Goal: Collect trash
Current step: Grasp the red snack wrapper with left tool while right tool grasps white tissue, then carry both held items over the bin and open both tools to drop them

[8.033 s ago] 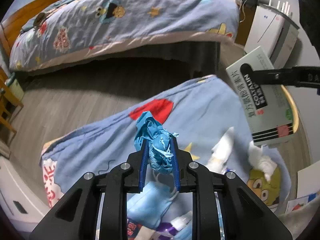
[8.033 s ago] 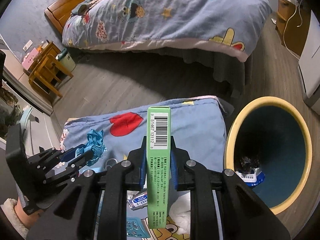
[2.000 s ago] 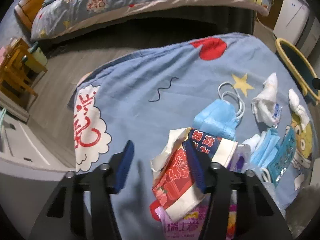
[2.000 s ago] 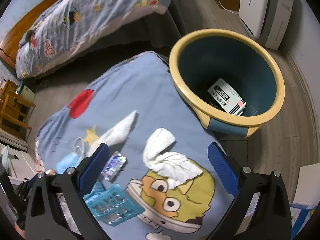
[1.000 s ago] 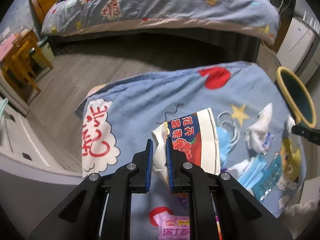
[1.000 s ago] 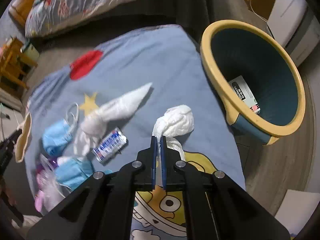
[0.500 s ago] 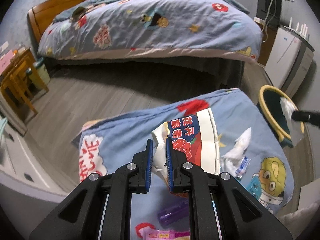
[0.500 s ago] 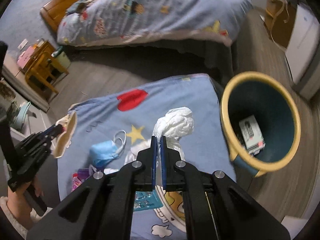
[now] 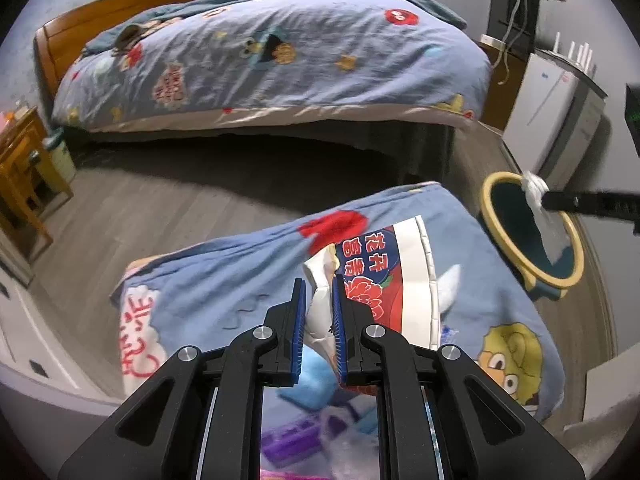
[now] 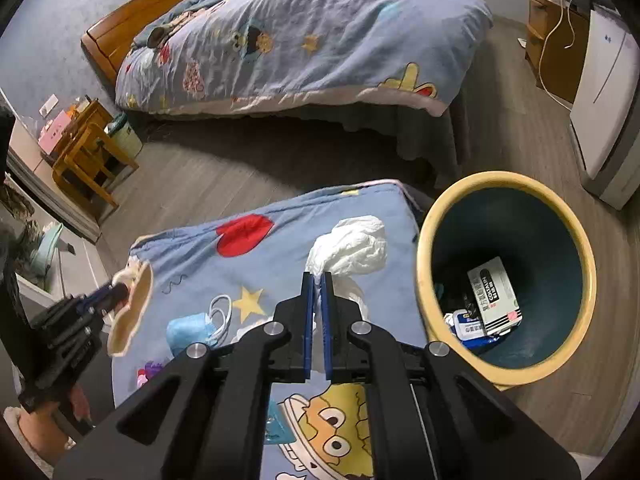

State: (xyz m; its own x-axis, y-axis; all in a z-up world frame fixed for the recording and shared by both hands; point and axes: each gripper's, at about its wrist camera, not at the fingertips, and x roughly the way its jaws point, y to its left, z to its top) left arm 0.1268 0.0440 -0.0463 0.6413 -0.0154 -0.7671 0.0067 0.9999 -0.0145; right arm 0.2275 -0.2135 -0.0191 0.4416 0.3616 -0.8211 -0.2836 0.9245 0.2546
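Seen from my left wrist, my left gripper (image 9: 319,300) pinches the white edge of a red-and-blue printed wrapper (image 9: 384,276), its blue pads pressed close on the crumpled paper and the wrapper lifted above the blue cartoon blanket (image 9: 224,280) spread on the low surface below. Under the fingers lie a blurred blue face mask (image 9: 316,380) and a purple packet (image 9: 292,436), too smeared to read. To the right, the yellow-rimmed bin (image 9: 532,224) stands on the wood floor just beside the blanket's corner, and my right gripper (image 9: 540,198) reaches in from the frame's edge holding a white tissue (image 9: 534,188) over the bin's mouth. Behind are a bed (image 9: 272,64) under a matching cover, a wooden chair (image 9: 24,176) at the left, and a white appliance (image 9: 548,120) by the wall. Seen from my right wrist, my right gripper (image 10: 316,284) is clamped tight on the crumpled white tissue (image 10: 352,246), which bulges above the fingertips; the bin (image 10: 432,220) sits just to the right, open and unobstructed, with a white printed box (image 10: 494,290) and other packaging at its bottom. On the blanket (image 10: 352,208) between the two tools lie a blue face mask (image 10: 192,330) and more white tissue near my fingers. At the far left my left gripper (image 10: 116,292) holds the wrapper (image 10: 134,308) edge-on.
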